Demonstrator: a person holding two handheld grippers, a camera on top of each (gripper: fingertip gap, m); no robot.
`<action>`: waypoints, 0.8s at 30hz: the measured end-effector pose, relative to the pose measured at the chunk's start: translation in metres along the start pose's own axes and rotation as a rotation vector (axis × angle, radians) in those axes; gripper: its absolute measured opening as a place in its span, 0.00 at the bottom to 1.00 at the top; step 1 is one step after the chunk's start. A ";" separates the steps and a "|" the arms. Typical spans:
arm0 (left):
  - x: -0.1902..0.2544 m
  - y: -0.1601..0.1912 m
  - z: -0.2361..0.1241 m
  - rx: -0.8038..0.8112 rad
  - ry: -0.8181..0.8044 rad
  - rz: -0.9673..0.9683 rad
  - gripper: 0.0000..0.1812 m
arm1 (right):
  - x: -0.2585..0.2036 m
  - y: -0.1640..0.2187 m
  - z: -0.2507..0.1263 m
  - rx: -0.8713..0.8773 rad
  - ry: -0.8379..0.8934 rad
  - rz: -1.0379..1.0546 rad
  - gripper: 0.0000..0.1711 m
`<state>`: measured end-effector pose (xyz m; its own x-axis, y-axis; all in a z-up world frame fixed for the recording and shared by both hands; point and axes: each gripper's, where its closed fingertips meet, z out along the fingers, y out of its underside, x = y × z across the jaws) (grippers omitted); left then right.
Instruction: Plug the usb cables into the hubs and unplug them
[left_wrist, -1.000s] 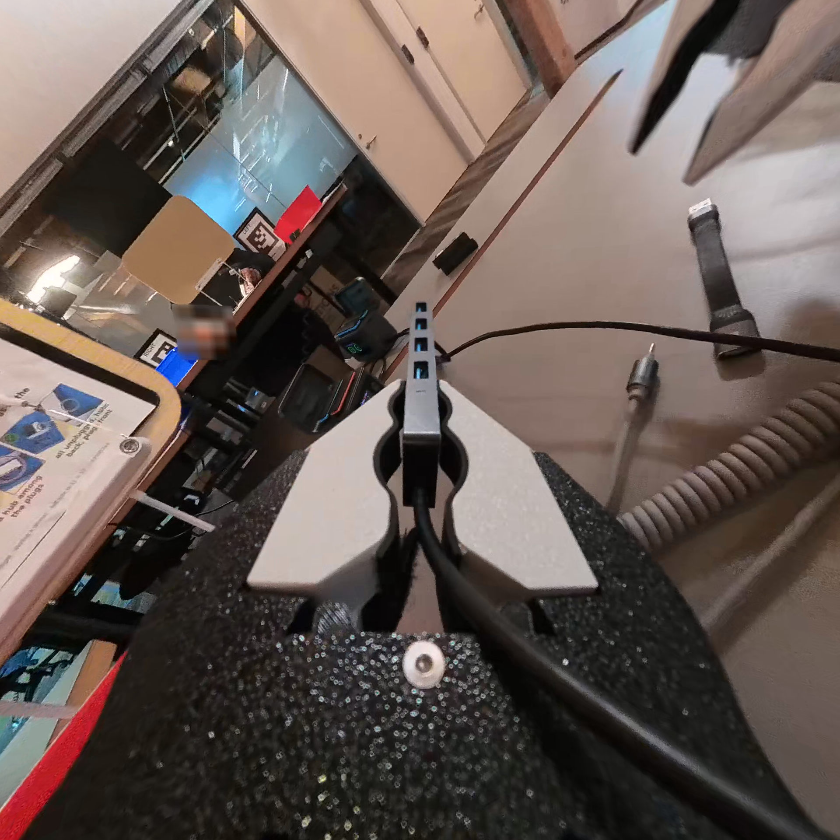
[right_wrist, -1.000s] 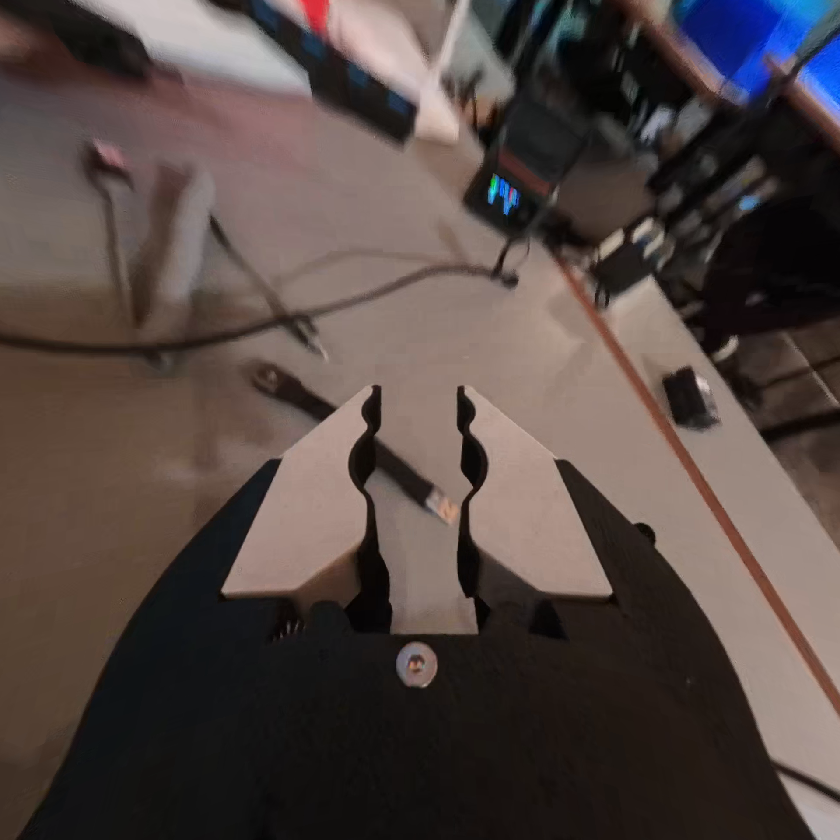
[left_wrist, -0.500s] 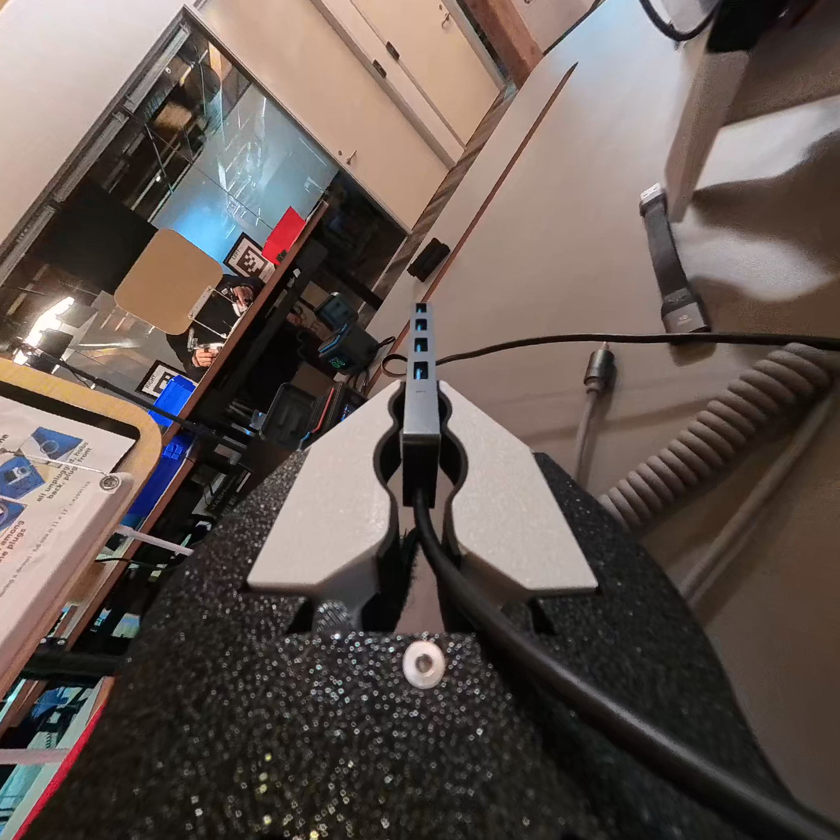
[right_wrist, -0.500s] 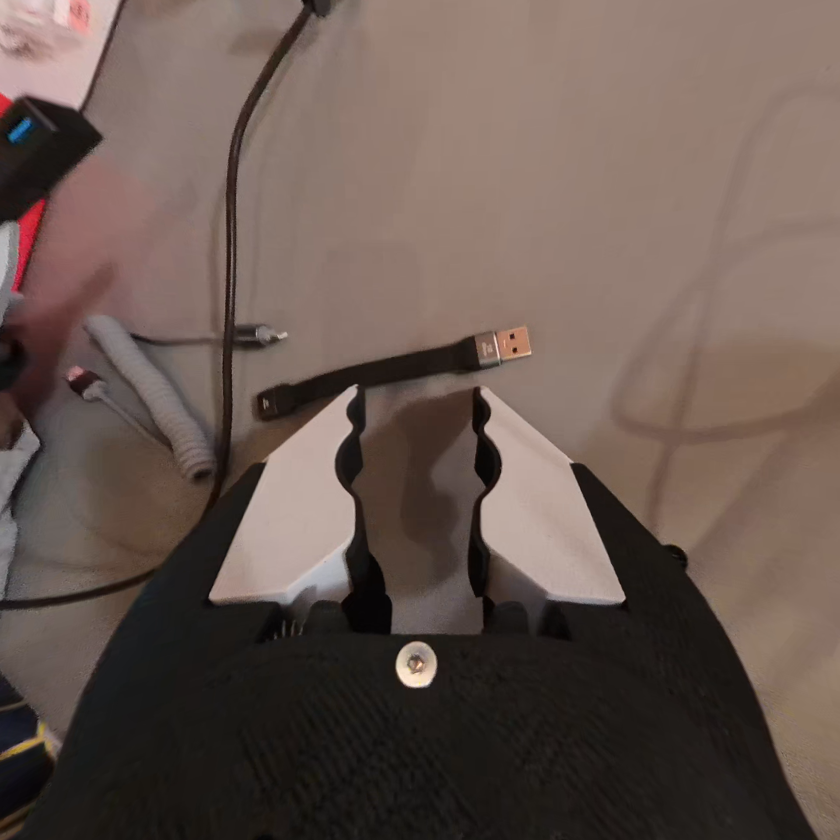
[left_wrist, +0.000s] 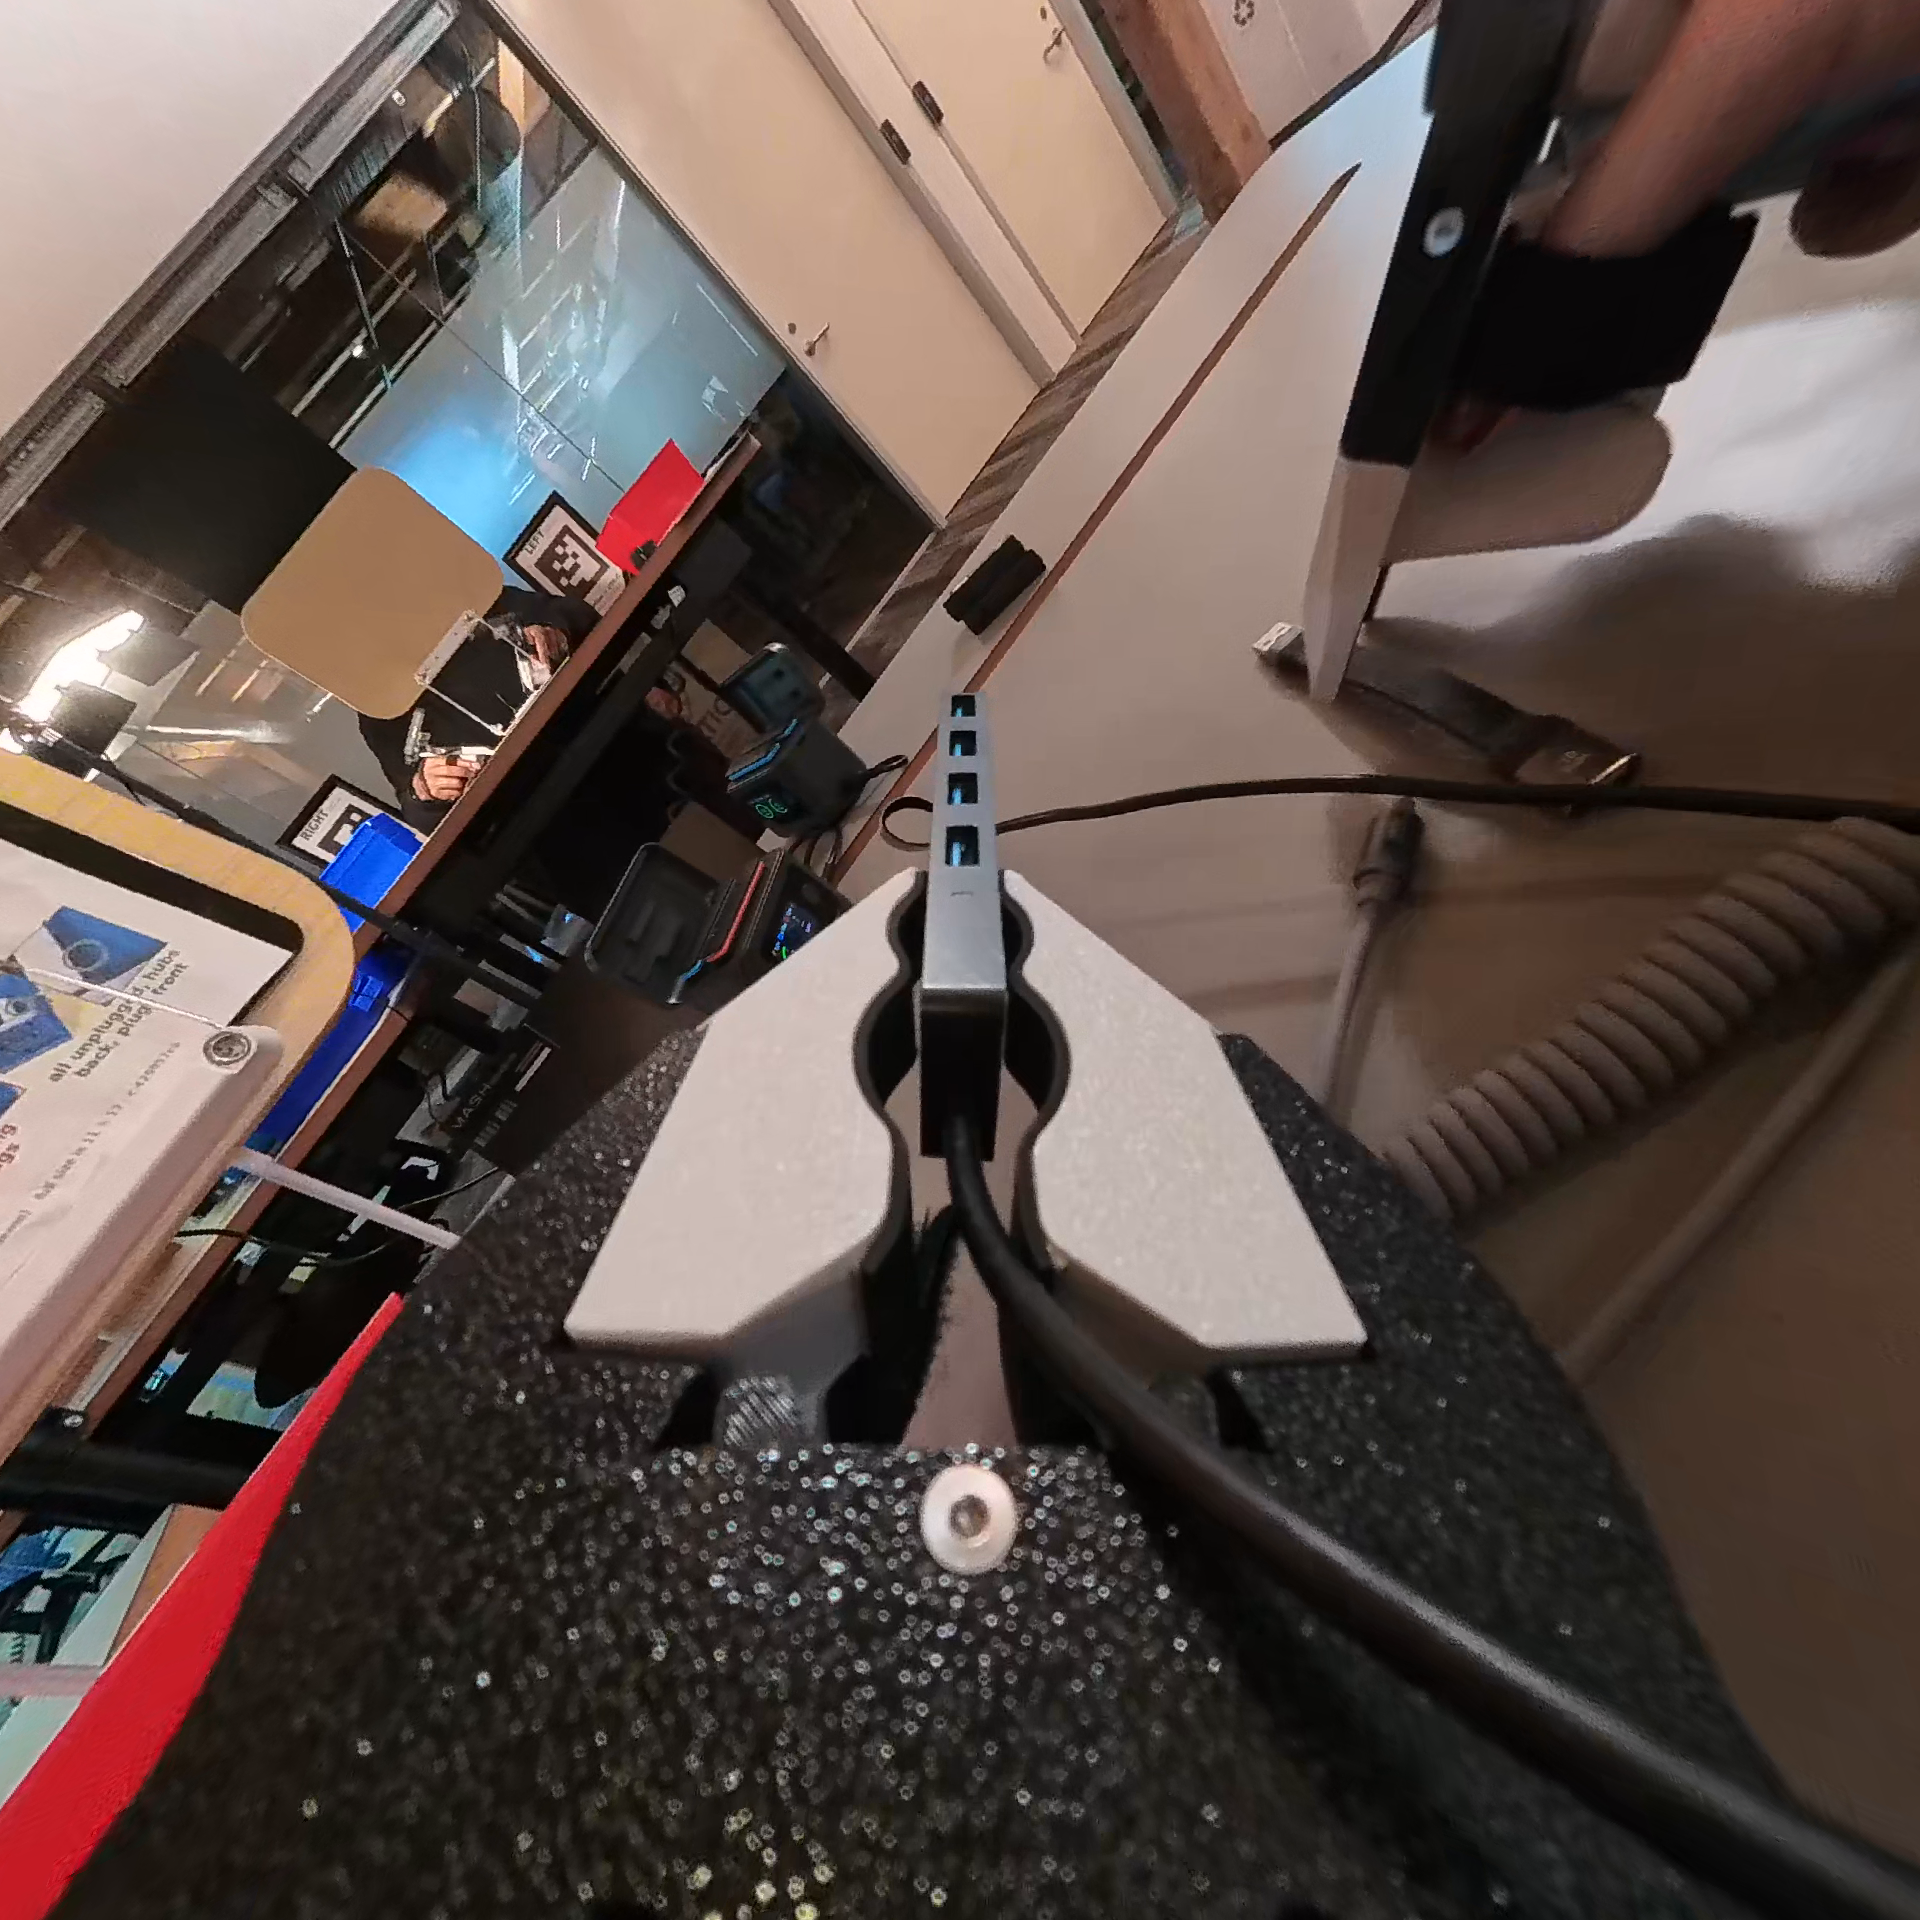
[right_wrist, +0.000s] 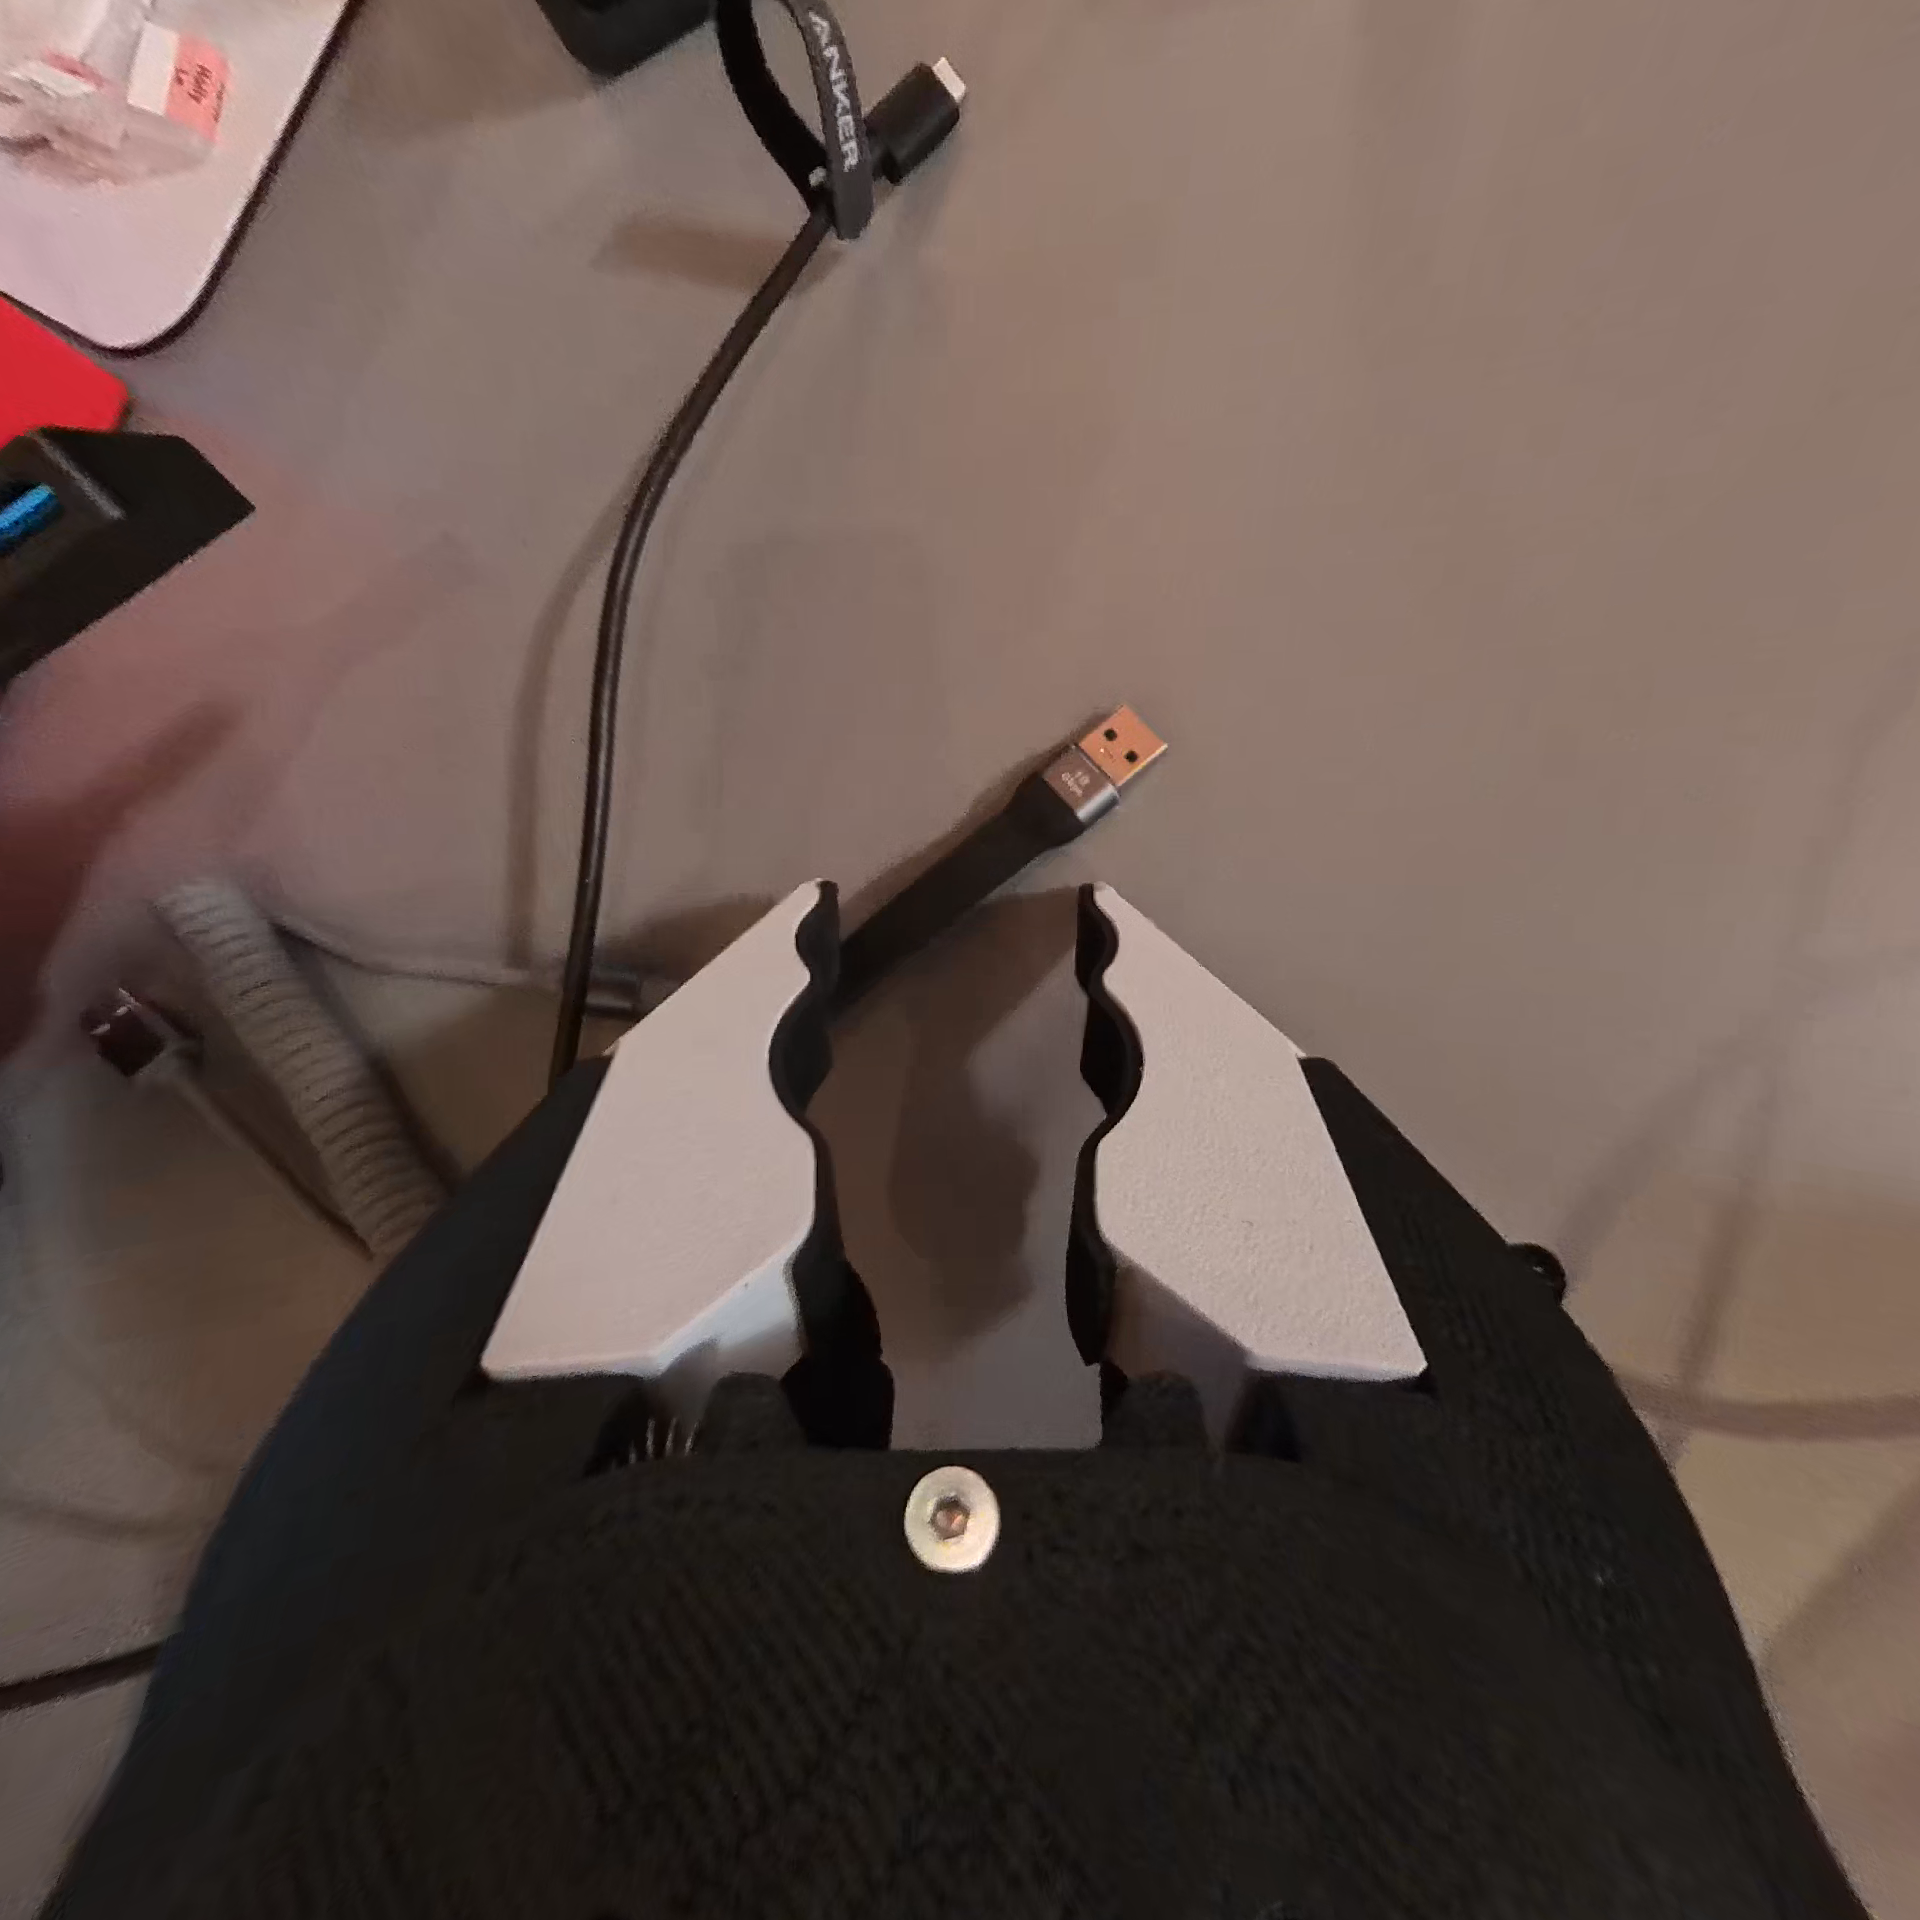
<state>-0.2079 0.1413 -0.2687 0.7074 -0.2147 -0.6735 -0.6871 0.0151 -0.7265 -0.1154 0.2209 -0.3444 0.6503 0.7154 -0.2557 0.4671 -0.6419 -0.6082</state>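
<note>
My left gripper (left_wrist: 962, 894) is shut on a grey USB hub (left_wrist: 964, 831) with several blue ports, held off the table, its black cord trailing back. The hub's end also shows in the right wrist view (right_wrist: 73, 520) at the far left. My right gripper (right_wrist: 951, 904) is open and empty, low over a short flat black USB cable (right_wrist: 997, 842) whose metal plug (right_wrist: 1122, 743) points up-right. The cable passes under my left fingertip. In the left wrist view the right gripper (left_wrist: 1340, 623) stands on that cable (left_wrist: 1455, 707).
A coiled grey cable (right_wrist: 301, 1049) lies at the left, also in the left wrist view (left_wrist: 1662, 997). A thin black cord (right_wrist: 623, 582) with a strap and plug (right_wrist: 914, 114) runs up the grey table (right_wrist: 1455, 416). A red object (right_wrist: 52, 384) and white pad (right_wrist: 156, 156) sit at the upper left.
My right gripper has swung down onto the table and come closer over the short black cable, jaws still open. My left gripper keeps hold of the hub and has barely moved.
</note>
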 end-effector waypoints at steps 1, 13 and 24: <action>0.000 0.000 0.000 -0.003 0.000 -0.001 0.05 | 0.001 -0.001 0.002 -0.002 0.026 -0.008 0.24; -0.003 0.002 -0.002 -0.008 0.003 -0.002 0.05 | -0.007 0.025 -0.013 -0.252 -0.001 -0.611 0.06; -0.001 0.003 -0.002 -0.013 0.028 0.005 0.05 | 0.005 0.028 -0.019 -0.069 -0.007 -0.570 0.21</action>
<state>-0.2113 0.1393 -0.2700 0.6992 -0.2419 -0.6727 -0.6927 0.0035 -0.7212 -0.0880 0.2011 -0.3484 0.2805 0.9553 0.0935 0.7811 -0.1705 -0.6007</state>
